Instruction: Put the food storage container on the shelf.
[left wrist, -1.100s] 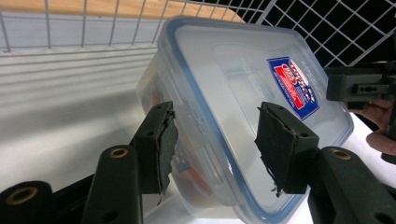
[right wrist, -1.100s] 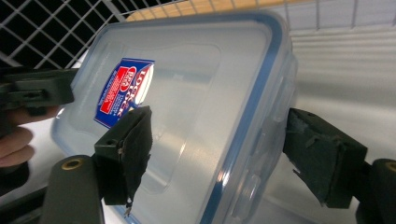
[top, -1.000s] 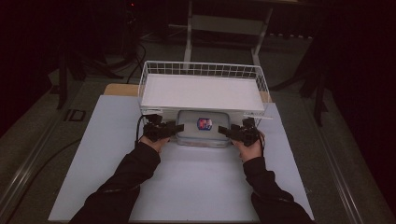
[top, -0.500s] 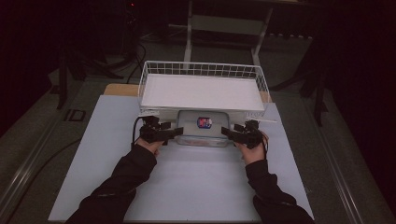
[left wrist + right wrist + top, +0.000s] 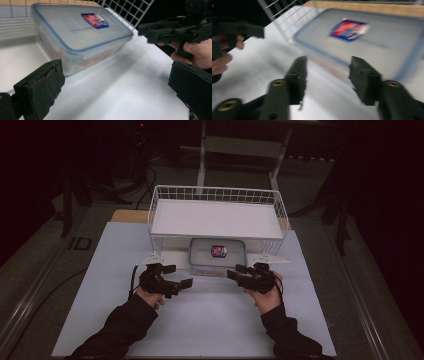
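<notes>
A clear plastic container [image 5: 218,256] with a blue-rimmed lid and a red and blue label lies on the white mat just in front of the wire basket. My left gripper [image 5: 179,275] hovers at its near left, apart from it; its jaws have just been opening and now stand wide with nothing between them [image 5: 117,85]. My right gripper [image 5: 235,271] is at the near right, also clear of the box. Its jaws [image 5: 328,75] have just been closing and stand partly apart, empty. The container [image 5: 80,35] sits ahead of the left jaws and ahead of the right ones [image 5: 372,37].
A white wire basket [image 5: 217,195] with a white floor stands behind the container. The white mat [image 5: 210,320] covers the table, with bare room near the person. Dark floor, cables and a stand lie beyond the table.
Both hands have drawn back from the container's ends toward the person. The left jaws have opened wide; the right jaws have narrowed. The container has stayed where it was.
</notes>
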A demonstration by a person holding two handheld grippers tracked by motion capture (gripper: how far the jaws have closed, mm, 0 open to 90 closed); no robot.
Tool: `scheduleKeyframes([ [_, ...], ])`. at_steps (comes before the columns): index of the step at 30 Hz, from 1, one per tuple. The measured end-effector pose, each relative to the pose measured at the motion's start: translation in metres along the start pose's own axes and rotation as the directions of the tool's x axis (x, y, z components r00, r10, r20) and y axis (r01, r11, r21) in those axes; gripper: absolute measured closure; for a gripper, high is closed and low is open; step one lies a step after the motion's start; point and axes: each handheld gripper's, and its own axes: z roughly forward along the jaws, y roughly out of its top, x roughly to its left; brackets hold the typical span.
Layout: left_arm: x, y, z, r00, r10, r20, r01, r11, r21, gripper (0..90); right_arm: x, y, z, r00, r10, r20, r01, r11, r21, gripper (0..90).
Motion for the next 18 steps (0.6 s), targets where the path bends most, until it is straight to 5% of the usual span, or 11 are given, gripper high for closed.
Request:
scheduleKeyframes([
  [2, -0.002, -0.004, -0.003, 0.9999, -0.014, -0.009, 0.014, 0.9999, 0.002, 0.3, 0.003, -0.001, 0.001, 0.9998, -0.007, -0.016, 0.007, 1.000, 0.008, 56.6],
  [4, -0.005, -0.013, -0.005, 0.9996, -0.012, -0.026, 0.013, 0.9998, 0.015, 0.0, 0.014, -0.006, 0.010, 0.9985, -0.016, -0.053, 0.019, 0.999, 0.046, 73.5],
  [6, -0.006, -0.018, -0.005, 0.9996, -0.012, -0.026, 0.012, 0.9998, 0.015, 0.0, 0.016, -0.007, 0.013, 0.9985, -0.021, -0.050, 0.024, 0.998, 0.054, 78.6],
  [8, -0.010, -0.027, -0.003, 0.9988, 0.031, -0.038, -0.031, 0.9994, 0.013, 0.0, 0.017, -0.011, 0.024, 0.9982, -0.026, -0.054, 0.032, 0.995, 0.099, 89.8],
  [18, -0.011, -0.034, 0.002, 0.9946, 0.097, -0.037, -0.095, 0.9950, 0.031, 0.0, 0.008, -0.012, 0.053, 0.9997, -0.023, 0.005, 0.023, 0.993, 0.118, 89.9],
])
